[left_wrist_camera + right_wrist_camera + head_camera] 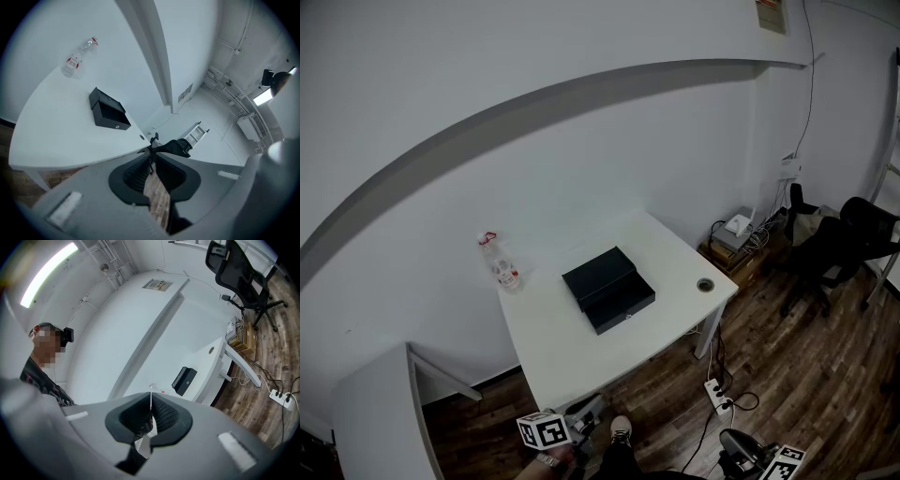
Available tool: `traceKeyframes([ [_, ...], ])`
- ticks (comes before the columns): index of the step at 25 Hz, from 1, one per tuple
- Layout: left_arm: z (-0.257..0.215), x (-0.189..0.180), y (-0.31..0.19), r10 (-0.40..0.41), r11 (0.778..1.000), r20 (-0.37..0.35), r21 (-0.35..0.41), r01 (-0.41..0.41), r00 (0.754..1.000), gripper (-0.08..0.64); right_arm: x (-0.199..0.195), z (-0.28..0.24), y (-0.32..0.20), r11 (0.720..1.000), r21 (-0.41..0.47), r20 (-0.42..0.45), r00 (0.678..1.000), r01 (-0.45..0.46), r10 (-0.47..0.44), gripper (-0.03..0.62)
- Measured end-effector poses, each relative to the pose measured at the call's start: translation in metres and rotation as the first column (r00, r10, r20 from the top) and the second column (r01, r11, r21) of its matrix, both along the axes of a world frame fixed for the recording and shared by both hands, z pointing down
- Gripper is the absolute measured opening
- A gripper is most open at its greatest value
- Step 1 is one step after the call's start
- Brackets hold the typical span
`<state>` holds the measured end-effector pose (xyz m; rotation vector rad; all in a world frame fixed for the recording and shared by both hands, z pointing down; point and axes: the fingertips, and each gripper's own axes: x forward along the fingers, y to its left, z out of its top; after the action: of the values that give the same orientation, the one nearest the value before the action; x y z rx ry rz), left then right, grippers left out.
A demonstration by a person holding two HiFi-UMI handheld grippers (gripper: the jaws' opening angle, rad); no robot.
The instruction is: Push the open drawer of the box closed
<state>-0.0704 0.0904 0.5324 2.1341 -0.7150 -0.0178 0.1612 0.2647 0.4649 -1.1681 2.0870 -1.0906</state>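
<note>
A black box (pixel 598 272) lies in the middle of the white table (pixel 675 248), its drawer (pixel 623 305) pulled out toward the table's near edge. The left gripper view shows the box (pixel 107 111) far off on the table (pixel 51 131). It is small and distant in the right gripper view too, as the box (pixel 184 379). My left gripper (pixel 584 411) is low in the head view, short of the table's near edge. Its jaws (pixel 151 151) are open a crack and hold nothing. My right gripper (pixel 742 452) is at the bottom right over the floor, shut (pixel 150 401) and empty.
A clear plastic bottle (pixel 499 262) stands at the table's back left corner. There is a cable hole (pixel 704 284) near the right edge. A black office chair (pixel 844 239) stands at the right. A power strip (pixel 717 394) with cables lies on the wooden floor. A white surface (pixel 375 422) is at the near left.
</note>
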Motion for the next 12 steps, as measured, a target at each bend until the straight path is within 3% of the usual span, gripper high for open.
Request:
traceKeyframes([
  [6, 0.014, -0.026, -0.098, -0.071, 0.997, 0.033, -0.003, 0.072, 0.997, 0.088, 0.004, 0.005, -0.048, 0.996, -0.030, -0.001, 0.996, -0.088, 0.088, 0.009],
  [12, 0.031, -0.050, -0.215, -0.136, 0.989, 0.050, -0.056, 0.139, 0.989, 0.120, -0.009, 0.009, -0.106, 0.986, -0.062, -0.027, 0.988, -0.153, 0.152, 0.009],
])
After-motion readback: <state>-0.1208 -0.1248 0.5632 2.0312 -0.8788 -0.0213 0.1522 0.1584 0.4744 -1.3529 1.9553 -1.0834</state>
